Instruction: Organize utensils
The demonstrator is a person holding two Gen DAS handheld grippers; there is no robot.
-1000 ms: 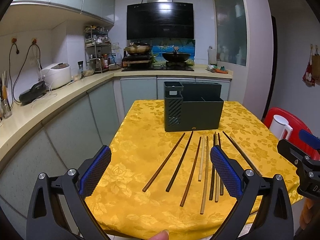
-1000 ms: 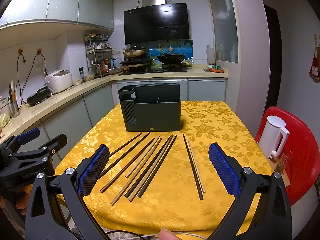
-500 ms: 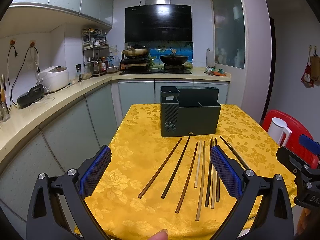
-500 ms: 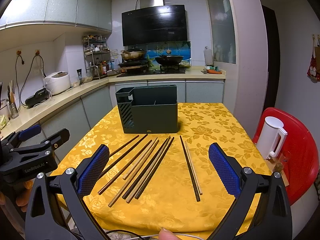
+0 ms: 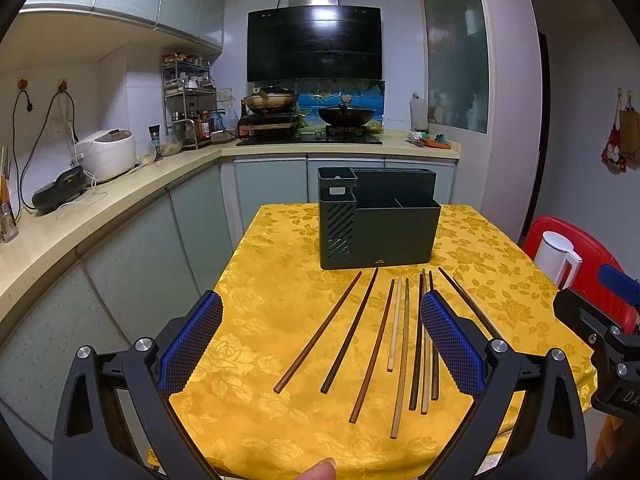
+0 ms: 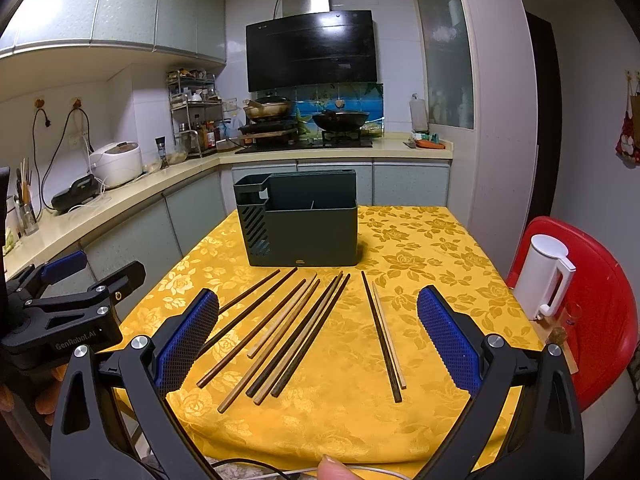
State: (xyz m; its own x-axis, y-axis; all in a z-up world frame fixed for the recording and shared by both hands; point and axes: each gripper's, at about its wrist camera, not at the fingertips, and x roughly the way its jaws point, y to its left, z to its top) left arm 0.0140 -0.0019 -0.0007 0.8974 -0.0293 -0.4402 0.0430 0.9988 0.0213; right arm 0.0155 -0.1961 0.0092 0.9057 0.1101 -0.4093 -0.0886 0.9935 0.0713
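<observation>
Several wooden chopsticks [image 5: 374,338] [image 6: 294,328], dark and pale, lie fanned on the yellow tablecloth [image 5: 260,292] [image 6: 424,248]. Behind them stands a dark green utensil holder [image 5: 376,222] [image 6: 300,222] with separate compartments, nothing showing in them. My left gripper [image 5: 320,340] is open, hovering above the table's near edge, fingers either side of the chopstick row. My right gripper [image 6: 318,338] is also open, above the near edge, with most chopsticks lying between its fingers farther off. Neither holds anything. The left gripper's body shows at the left of the right wrist view.
A white kettle [image 6: 544,276] [image 5: 558,258] sits on a red chair [image 6: 600,320] right of the table. A kitchen counter [image 5: 100,216] with a rice cooker [image 5: 106,154] runs along the left; the stove [image 5: 312,128] is at the back.
Both grippers have drawn back and risen slightly from the table; the holder and chopsticks look a little farther away. Both stay open and nothing on the table has moved.
</observation>
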